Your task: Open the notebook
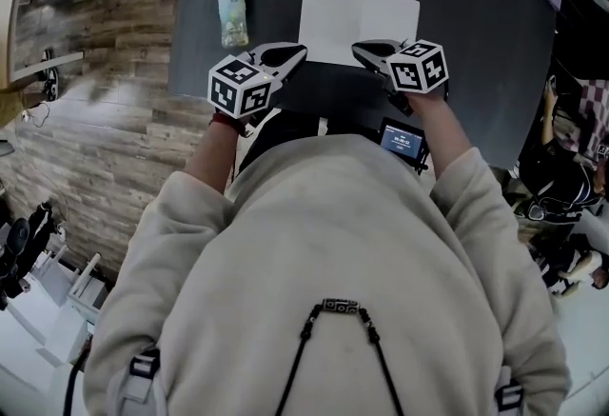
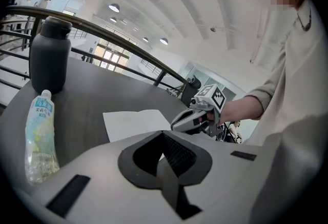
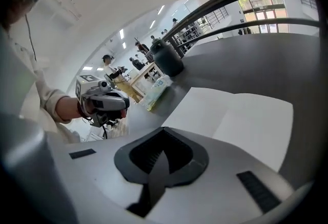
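The notebook [image 1: 357, 22] lies open, white pages up, on the dark tabletop [image 1: 476, 43]. At its near edge, the left tongs [image 1: 297, 52] and right tongs [image 1: 360, 49] are both clenched, empty. A plastic bottle [image 1: 232, 7] lies left of it.

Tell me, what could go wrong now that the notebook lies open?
Neither the left gripper nor the right gripper holds the notebook, so its white pages might flip shut. The plastic bottle sits close to the left gripper; a careless swing could knock it.
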